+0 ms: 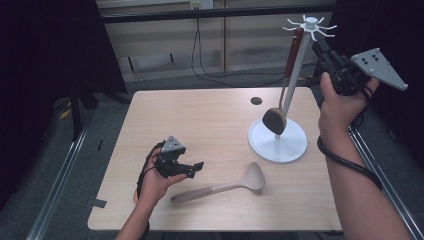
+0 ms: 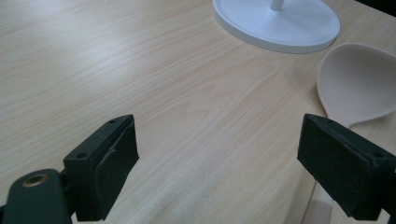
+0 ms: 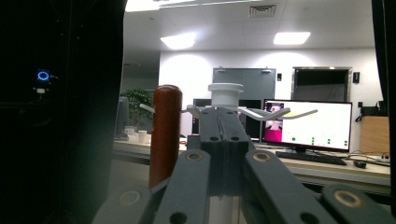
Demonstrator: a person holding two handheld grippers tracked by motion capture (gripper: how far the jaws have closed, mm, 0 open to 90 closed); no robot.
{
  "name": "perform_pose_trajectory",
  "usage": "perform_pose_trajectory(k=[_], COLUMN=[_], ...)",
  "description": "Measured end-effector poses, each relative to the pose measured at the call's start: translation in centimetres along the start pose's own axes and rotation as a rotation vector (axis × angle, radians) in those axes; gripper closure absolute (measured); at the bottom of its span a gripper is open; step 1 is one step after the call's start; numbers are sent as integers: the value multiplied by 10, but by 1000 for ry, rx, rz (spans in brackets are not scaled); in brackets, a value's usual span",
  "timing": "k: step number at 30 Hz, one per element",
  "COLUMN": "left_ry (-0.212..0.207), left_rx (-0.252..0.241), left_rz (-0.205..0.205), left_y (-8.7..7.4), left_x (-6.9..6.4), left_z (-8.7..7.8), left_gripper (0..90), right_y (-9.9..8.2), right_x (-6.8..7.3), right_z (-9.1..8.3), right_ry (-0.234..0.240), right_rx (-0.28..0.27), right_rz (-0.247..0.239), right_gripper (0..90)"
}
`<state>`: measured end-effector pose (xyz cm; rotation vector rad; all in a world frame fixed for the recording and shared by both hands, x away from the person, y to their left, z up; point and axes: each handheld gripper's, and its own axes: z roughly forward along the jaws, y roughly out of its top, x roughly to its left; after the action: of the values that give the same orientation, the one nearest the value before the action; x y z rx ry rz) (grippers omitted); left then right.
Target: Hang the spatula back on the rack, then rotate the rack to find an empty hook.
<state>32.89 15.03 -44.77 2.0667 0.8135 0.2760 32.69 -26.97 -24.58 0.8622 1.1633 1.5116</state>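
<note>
Light wood tabletop [image 1: 210,125]. A white stand [image 1: 278,141] sits toward its right far side: a round base, an upright pole, a ring of small hooks at the top.

A dark wooden spoon [image 1: 282,95] with a reddish-brown handle hangs from one hook, bowl down, just above the base and close against the pole.

Right gripper [image 1: 324,50] is held up in the air beside the top of the stand, level with the hooks, grey three-cornered plate out to the right. In the right gripper view its fingers [image 3: 211,135] are pressed flat together with nothing between them; the hook ring sits just past their tips and the spoon's handle stands just to the left of them.

Left gripper [image 1: 196,169] rests low over the near left part of the tabletop, pointing right. In the left gripper view its fingers [image 2: 109,158] stand wide apart, with bare wood between them.

A beige ladle [image 1: 225,185] lies flat on the tabletop near the front edge, bowl toward the stand's base, handle running back toward the left gripper. The handle's end lies just below the open fingers; whether it touches them cannot be told.

Small dark round hole [image 1: 256,100] in the tabletop behind the stand.
</note>
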Motion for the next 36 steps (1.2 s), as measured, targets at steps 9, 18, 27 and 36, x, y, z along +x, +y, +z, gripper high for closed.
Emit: perform_pose_trajectory(k=[9, 18, 27, 36], left_ry=[2, 6, 9, 6], left_rx=[3, 4, 14, 21], left_rz=[1, 2, -3, -11], left_y=[0, -2, -5, -9], left_x=[0, -1, -2, -2], left_z=[-1, -1, -1, -3], left_gripper=[120, 120, 120, 120], right_y=[-5, -27, -57, -87], right_x=[-1, 13, 25, 34], right_z=[-9, -31, -50, -62], right_ry=[-2, 66, 117, 160], right_rx=[5, 34, 116, 209], right_rz=[-4, 9, 57, 98], right_gripper=[817, 628, 408, 294])
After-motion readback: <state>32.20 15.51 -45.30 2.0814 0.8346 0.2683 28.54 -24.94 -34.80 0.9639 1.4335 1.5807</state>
